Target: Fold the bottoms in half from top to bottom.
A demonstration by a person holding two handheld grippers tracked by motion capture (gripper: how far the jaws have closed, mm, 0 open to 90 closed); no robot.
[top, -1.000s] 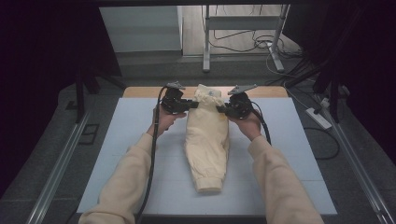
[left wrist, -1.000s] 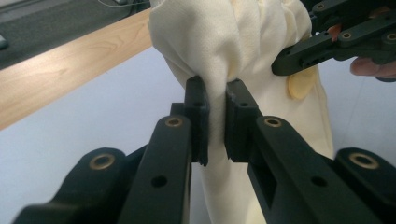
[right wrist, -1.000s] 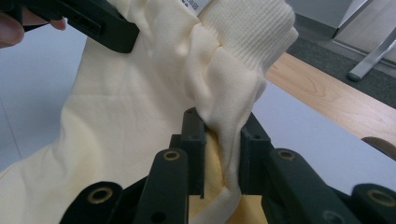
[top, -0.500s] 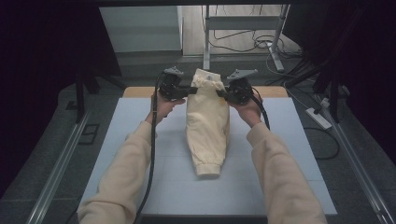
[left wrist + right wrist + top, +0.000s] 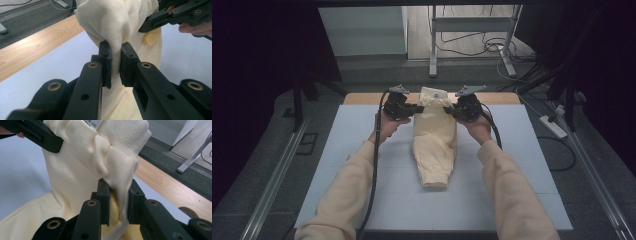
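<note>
Cream sweatshirt (image 5: 433, 145) lay lengthwise on the pale blue mat (image 5: 337, 165), folded into a narrow strip. Its long axis ran straight away from the person, with the ribbed end (image 5: 435, 178) nearest them, resting on the mat. The far end was lifted off the surface, over the wooden table edge (image 5: 362, 98).

Left gripper (image 5: 414, 108) was clamped on the left side of that raised end. In the left gripper view its jaws pinched a bunched fold of fabric (image 5: 115, 37), cloth squeezed between the pads. Right gripper (image 5: 451, 110) was clamped on the opposite side; in the right gripper view the jaws bit a gathered fold just under the ribbed hem (image 5: 125, 135), a white label (image 5: 93, 123) showing above.

Key relation: both grippers sat level with each other, facing inward across the garment's width, equally near it. The whole length of the sweatshirt trailed from them toward the person. Judgement: any pull or fold toward the near end would run along that long axis, both hands moving together; uneven travel would skew the strip.
</note>
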